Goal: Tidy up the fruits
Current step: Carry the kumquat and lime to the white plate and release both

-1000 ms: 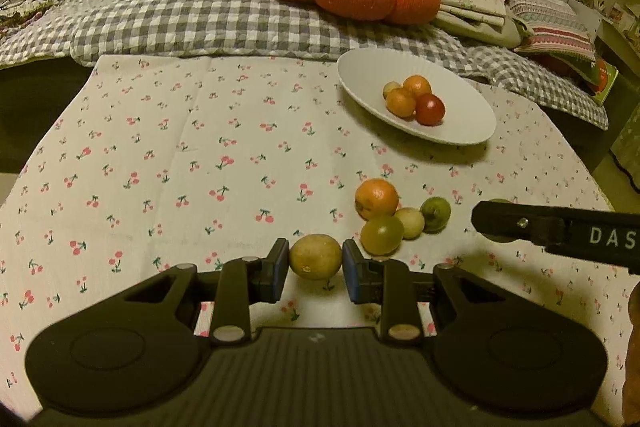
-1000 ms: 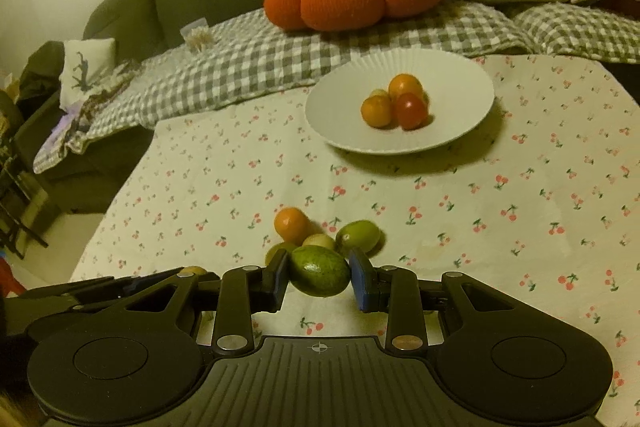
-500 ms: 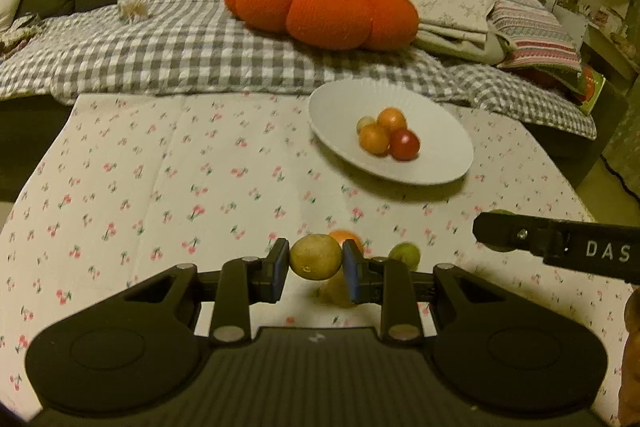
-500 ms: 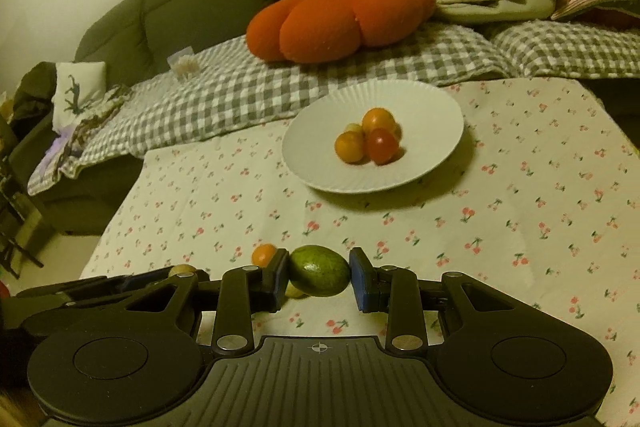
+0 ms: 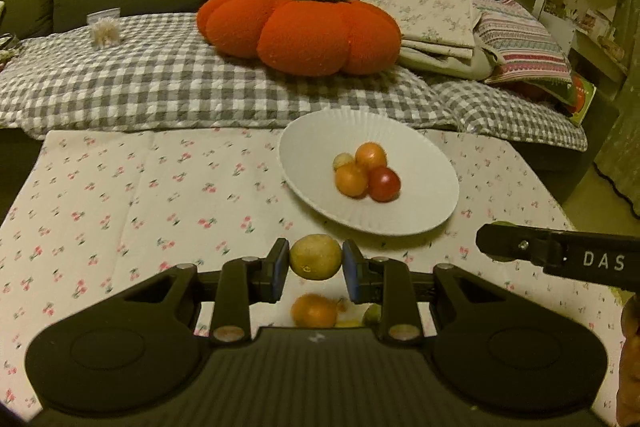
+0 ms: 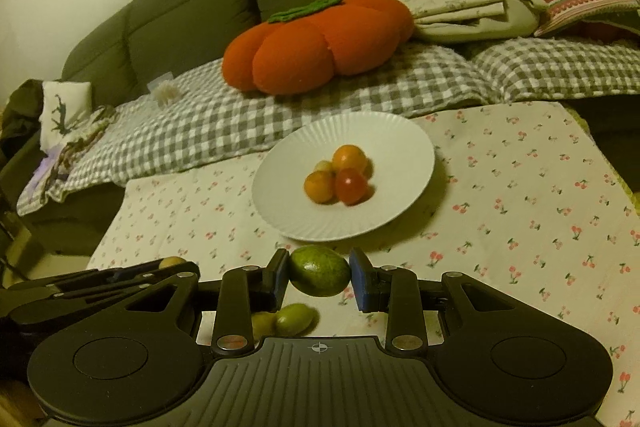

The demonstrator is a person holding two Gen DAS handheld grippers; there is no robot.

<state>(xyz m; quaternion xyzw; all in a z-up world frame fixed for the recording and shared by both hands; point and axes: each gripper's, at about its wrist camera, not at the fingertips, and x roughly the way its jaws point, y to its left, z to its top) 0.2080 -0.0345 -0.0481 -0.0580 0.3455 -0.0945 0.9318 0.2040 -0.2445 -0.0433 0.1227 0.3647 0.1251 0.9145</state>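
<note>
My left gripper (image 5: 315,264) is shut on a yellow-brown round fruit (image 5: 315,257), held above the cherry-print tablecloth. My right gripper (image 6: 319,273) is shut on a dark green fruit (image 6: 319,270). A white ridged plate (image 5: 416,159) (image 6: 392,135) lies ahead with several fruits in it: two orange (image 5: 351,179) (image 6: 350,158), one red (image 5: 384,183) (image 6: 351,185) and a small pale one (image 5: 343,159). Below the left jaws an orange fruit (image 5: 314,311) rests on the cloth. Under the right jaws lie two small green fruits (image 6: 294,319).
The table's cherry-print cloth (image 5: 140,195) spreads wide to the left of the plate. Behind it a sofa carries a checked blanket (image 5: 140,75), an orange pumpkin cushion (image 5: 304,31) and folded linens (image 5: 440,23). The right gripper's finger (image 5: 560,255) reaches in from the right in the left wrist view.
Both grippers have risen off the cloth and moved toward the plate with their fruits. The fruits left on the cloth have slid down under the jaws in both views.
</note>
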